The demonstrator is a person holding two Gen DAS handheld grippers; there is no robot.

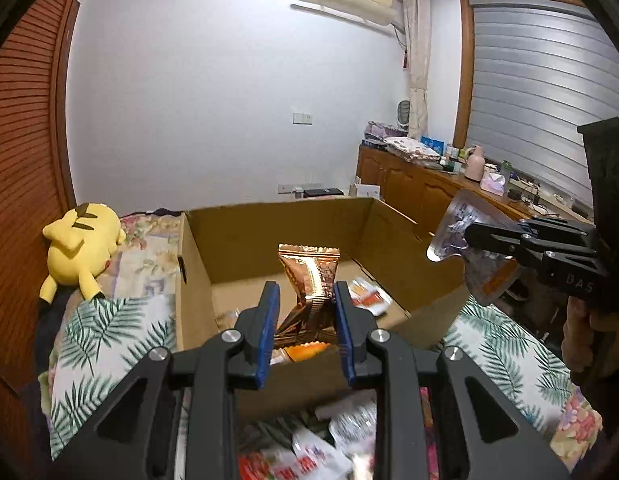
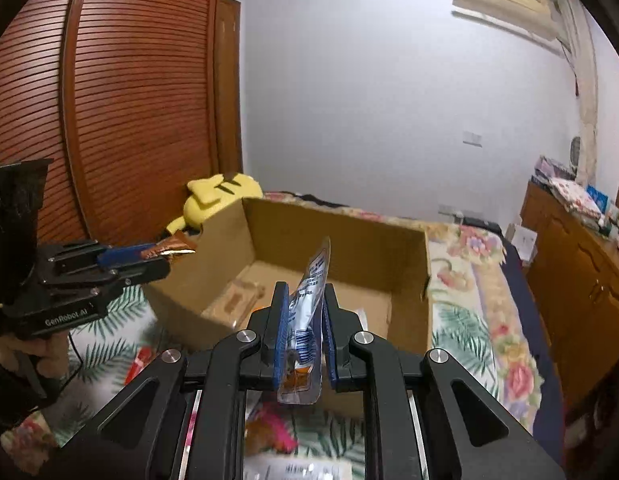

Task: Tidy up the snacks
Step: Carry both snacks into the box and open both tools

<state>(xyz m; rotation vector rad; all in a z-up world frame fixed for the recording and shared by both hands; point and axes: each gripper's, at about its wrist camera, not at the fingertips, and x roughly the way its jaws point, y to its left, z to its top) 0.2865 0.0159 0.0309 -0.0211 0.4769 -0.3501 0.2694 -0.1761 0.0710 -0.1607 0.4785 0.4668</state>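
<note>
Left gripper (image 1: 305, 312): clenched on a copper-foil snack packet (image 1: 309, 280), pinched at its waist between the blue pads (image 1: 268, 320); packet upright, held above the near wall of the cardboard box (image 1: 277, 216)
Right gripper (image 2: 303, 328): clenched on a silver-blue snack pouch (image 2: 309, 312), gripped low so its top stands tilted; it hangs over the box's near edge
Box: open on the leaf-print bedspread (image 1: 109, 320); a few packets already lie on its floor, among them a red-and-white packet (image 1: 367, 300)
Loose snacks: more wrapped packs (image 1: 321, 448) lie on the bed on the near side of the box, blurred
Step in hand, as I judge it: dropping both held snacks into the box
Doing it well: carry each gripper past the near wall before letting go; lower toward bare cardboard; release one side at a time so the packets do not collide; keep the fingers off the box rim
Bystander: a yellow plush toy (image 1: 81, 248) lies left of the box, apart from the work
</note>
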